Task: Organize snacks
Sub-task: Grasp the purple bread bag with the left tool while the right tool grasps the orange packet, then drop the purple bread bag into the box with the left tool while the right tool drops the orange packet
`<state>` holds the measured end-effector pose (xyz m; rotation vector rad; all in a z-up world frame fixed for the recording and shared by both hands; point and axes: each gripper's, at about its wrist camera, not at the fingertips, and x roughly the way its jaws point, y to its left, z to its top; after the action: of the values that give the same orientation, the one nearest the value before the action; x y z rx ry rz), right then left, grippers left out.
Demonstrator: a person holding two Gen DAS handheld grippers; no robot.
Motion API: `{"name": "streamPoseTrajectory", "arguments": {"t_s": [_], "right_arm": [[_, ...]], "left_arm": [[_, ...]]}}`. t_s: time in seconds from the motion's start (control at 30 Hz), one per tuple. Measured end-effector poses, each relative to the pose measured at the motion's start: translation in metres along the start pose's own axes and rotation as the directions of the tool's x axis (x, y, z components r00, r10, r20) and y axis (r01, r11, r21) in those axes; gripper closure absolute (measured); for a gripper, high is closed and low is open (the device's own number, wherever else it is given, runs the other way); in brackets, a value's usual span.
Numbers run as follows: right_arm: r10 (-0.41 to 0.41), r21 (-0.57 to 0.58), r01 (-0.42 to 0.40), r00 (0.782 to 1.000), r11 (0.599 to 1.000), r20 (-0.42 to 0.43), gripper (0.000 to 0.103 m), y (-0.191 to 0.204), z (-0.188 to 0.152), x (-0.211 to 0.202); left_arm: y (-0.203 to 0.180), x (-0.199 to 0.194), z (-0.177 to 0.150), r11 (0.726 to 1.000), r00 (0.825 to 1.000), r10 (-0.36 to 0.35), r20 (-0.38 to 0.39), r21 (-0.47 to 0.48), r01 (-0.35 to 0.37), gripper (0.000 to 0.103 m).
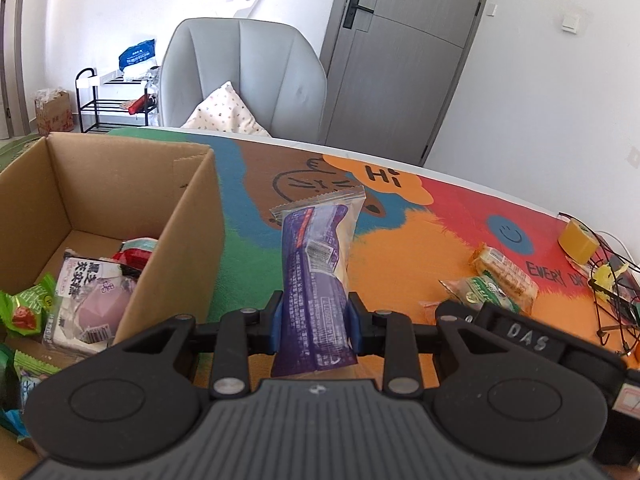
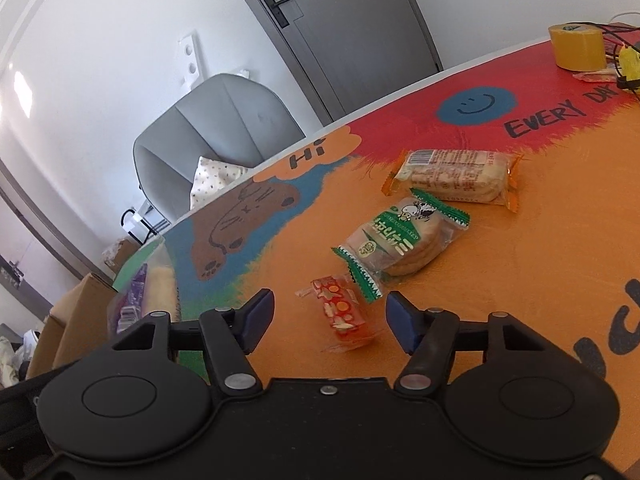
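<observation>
Purple pack heading for the box — red one next

Left gripper [image 1: 316, 322] clamps the purple pack [image 1: 318, 272] above the desk [image 1: 400, 248], beside the box [image 1: 176, 216]; it needs carrying over the wall. Right gripper [image 2: 326, 320] jaws gape, straddling the red snack [image 2: 344, 314] — untouched.

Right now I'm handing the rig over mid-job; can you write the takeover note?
Left hand-held gripper: shut on the purple snack pack, held in the air just right of the cardboard box.
Right hand-held gripper: open, pads either side of the small red snack, not pressing it.
Done: several snacks already lie in the box.
Left: drop the purple pack in; then the red snack, the green-edged cracker pack and the orange-edged cracker pack, all on the colourful table mat.
</observation>
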<state>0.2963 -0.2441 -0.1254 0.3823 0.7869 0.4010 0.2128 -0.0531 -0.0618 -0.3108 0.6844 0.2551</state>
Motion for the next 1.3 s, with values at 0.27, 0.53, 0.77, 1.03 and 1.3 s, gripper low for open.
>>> {"name": "streamPoseTrajectory", "arguments": {"t_s": [0.27, 0.53, 0.77, 1.03, 1.3], "right_arm": [[-0.016, -0.029, 0.015, 1.0, 0.999, -0.024, 0.082, 0.008, -0.014, -0.007], [0.033, -0.003, -0.033, 0.999, 0.999, 0.038, 0.084, 0.009, -0.018, -0.039], [0.088, -0.021, -0.086, 0.991, 0.996, 0.098, 0.084, 0.028, -0.018, -0.067], [0.184, -0.073, -0.177, 0.976, 0.982, 0.119, 0.084, 0.069, -0.024, -0.087], [0.245, -0.122, -0.231, 0.963, 0.965, 0.109, 0.084, 0.113, -0.03, -0.092]], "left_arm": [[0.01, -0.01, -0.002, 1.0, 1.0, -0.001, 0.017, -0.025, 0.001, 0.073], [0.013, -0.033, -0.004, 0.999, 0.998, -0.039, 0.052, -0.026, 0.041, 0.073], [0.019, -0.067, 0.0, 0.997, 0.991, -0.066, 0.119, -0.028, 0.07, 0.073], [0.049, -0.106, 0.008, 0.997, 0.978, -0.053, 0.201, -0.048, 0.064, 0.073], [0.094, -0.126, 0.018, 0.995, 0.971, -0.016, 0.238, -0.09, 0.038, 0.073]]}}
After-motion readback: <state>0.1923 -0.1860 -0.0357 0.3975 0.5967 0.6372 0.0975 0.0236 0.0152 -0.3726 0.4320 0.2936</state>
